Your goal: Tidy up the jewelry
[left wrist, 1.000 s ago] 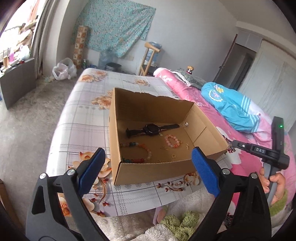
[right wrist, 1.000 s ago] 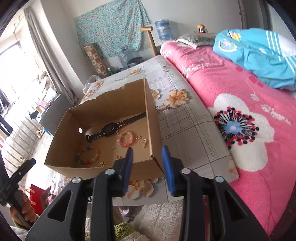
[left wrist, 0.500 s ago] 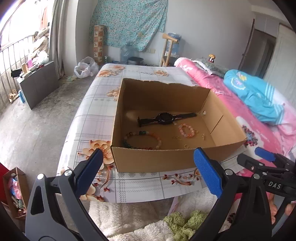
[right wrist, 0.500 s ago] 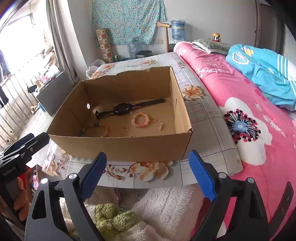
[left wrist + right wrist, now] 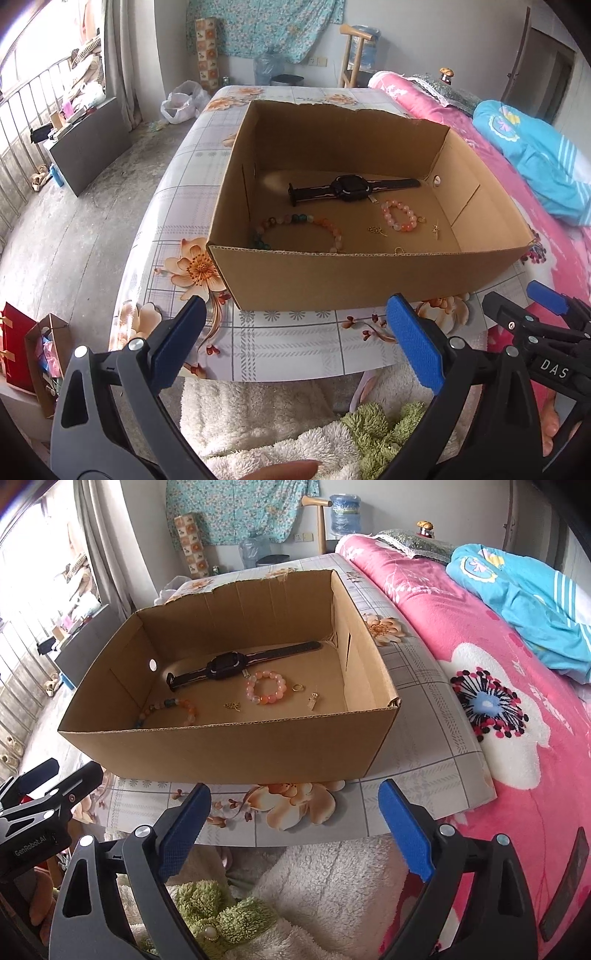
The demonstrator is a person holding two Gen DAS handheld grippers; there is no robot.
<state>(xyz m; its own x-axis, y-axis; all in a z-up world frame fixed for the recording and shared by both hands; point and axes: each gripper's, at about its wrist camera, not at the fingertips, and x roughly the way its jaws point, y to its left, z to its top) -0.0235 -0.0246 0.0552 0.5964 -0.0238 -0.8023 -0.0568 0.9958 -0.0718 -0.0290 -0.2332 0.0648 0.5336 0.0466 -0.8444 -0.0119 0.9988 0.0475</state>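
Jewelry lying loose in an open cardboard box

Left gripper and right gripper are hovering spread wide; a black watch is lying beside a pink bead bracelet.

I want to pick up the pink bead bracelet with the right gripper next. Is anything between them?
Yes: the cardboard box's near wall stands between the open right gripper and the pink bead bracelet on the box floor. The box has no lid, so going over the wall looks clear.
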